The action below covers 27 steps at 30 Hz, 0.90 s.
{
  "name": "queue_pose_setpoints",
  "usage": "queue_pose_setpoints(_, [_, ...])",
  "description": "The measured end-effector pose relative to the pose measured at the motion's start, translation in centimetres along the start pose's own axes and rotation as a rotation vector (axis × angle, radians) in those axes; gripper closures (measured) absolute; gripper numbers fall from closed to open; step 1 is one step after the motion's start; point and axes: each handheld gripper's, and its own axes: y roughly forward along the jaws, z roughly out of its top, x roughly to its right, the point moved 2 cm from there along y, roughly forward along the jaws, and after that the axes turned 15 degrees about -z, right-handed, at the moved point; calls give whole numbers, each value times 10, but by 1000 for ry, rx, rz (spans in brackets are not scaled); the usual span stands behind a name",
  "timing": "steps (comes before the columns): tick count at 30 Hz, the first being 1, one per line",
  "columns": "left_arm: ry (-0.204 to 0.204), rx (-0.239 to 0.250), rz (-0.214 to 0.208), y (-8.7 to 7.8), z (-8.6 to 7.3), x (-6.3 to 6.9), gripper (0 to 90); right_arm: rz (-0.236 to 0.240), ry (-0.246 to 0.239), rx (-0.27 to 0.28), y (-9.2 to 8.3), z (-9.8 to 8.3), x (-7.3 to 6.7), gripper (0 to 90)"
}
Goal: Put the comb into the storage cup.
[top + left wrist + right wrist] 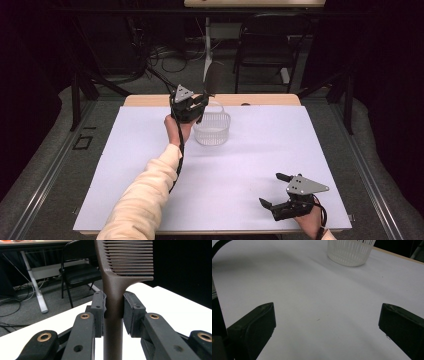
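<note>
My left gripper (202, 98) is held up at the far side of the table, just left of a white slotted basket (212, 128). It is shut on the handle of a dark brown comb (113, 290), which stands upright with its teeth at the top. From above, the comb (215, 78) rises over the basket's far rim. Near the front right corner my right gripper (274, 191) stands open above the white sheet, nothing between its fingers. Its own view (325, 322) looks across the sheet to the basket (350, 251).
A white sheet (260, 150) covers the wooden table (150, 100). Behind the table stand a black folding chair (265, 45) and a white table leg (206, 40), with cables on the floor. Black frame struts flank both sides.
</note>
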Motion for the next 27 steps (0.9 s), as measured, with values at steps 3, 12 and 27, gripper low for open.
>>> queue_pose_setpoints(3, [-1,-2,-3,1,-1,-1,724,0,0,0,0,0,0,7])
queue_pose_setpoints(12, [-2,-24,-22,3,-2,-2,724,0,-1,1,0,0,0,7])
queue_pose_setpoints(27, [-16,-59,-66,8,-7,-4,723,1,-2,0,0,0,0,7])
